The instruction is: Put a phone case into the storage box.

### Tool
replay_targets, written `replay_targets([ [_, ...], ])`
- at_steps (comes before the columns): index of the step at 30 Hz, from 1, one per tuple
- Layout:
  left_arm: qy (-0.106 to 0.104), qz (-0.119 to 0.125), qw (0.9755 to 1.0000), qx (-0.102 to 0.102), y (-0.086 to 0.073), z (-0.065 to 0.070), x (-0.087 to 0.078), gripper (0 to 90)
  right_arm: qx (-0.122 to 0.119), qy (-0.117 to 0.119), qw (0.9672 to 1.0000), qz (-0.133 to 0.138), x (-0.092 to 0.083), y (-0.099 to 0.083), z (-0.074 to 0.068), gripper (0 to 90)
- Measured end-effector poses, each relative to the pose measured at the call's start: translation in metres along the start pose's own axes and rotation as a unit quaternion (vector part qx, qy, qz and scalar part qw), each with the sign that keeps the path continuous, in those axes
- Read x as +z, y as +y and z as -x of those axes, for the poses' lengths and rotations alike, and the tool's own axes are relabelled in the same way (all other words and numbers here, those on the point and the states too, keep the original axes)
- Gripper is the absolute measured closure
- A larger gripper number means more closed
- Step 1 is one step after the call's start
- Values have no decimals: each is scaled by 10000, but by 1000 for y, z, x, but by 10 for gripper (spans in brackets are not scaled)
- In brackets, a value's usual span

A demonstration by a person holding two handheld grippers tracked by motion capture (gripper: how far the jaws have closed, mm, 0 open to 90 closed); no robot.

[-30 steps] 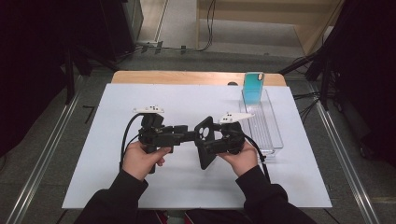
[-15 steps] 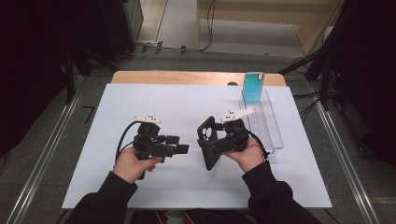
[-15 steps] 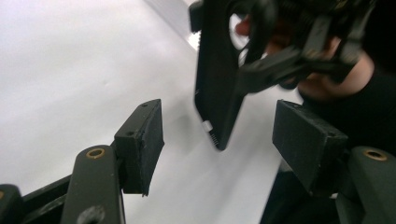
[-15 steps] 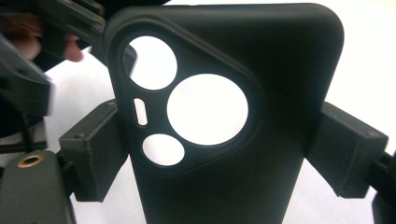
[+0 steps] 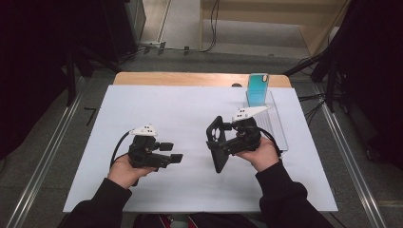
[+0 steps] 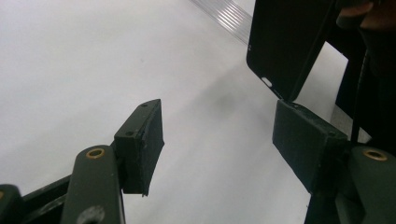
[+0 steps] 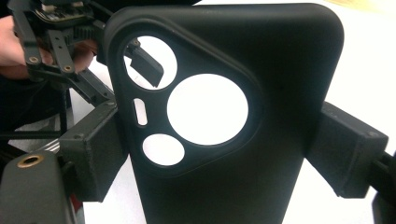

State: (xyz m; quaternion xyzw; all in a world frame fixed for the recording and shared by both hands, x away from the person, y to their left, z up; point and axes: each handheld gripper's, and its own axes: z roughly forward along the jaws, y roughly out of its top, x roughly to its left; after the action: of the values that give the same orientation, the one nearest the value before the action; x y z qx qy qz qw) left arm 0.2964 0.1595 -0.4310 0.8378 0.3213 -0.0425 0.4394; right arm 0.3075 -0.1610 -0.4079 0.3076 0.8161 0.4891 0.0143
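1. One black phone case [image 7: 233,121], matte, with rounded corners and several round camera cut-outs; its lower end is cut off in the right gripper view.
2. Right gripper [image 5: 223,145] is clamped on the case's long edges, holding it above the white table [image 5: 190,109].
3. Left gripper [image 5: 172,153]: jaws have just been opening and stand apart with nothing between them, the case well off.
4. A clear tray [image 5: 280,128] lies at the table's right edge, with a teal case [image 5: 258,89] at its far end; details are too small to read.

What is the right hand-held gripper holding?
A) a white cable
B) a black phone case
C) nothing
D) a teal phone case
B: the right hand-held gripper has its pads pressed on both edges of the black phone case, whose round camera holes show.
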Motion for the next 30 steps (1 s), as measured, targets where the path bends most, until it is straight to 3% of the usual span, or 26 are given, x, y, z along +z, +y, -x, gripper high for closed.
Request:
replay_targets([
  [11, 72, -45, 9999, 132, -16, -8, -4, 336, 63, -92, 9999, 24, -22, 2, 2, 118],
  [17, 162, -79, 9998, 77, -28, -13, -8, 336, 79, -183, 9997, 130, -35, 6, 5, 118],
  [22, 233, -92, 9997, 12, -35, -15, -14, 335, 177, -364, 9988, 270, -49, 8, 9, 118],
  [30, 346, -47, 9993, -134, -43, -18, -24, 335, 444, -790, 9942, 586, -70, 13, 18, 119],
])
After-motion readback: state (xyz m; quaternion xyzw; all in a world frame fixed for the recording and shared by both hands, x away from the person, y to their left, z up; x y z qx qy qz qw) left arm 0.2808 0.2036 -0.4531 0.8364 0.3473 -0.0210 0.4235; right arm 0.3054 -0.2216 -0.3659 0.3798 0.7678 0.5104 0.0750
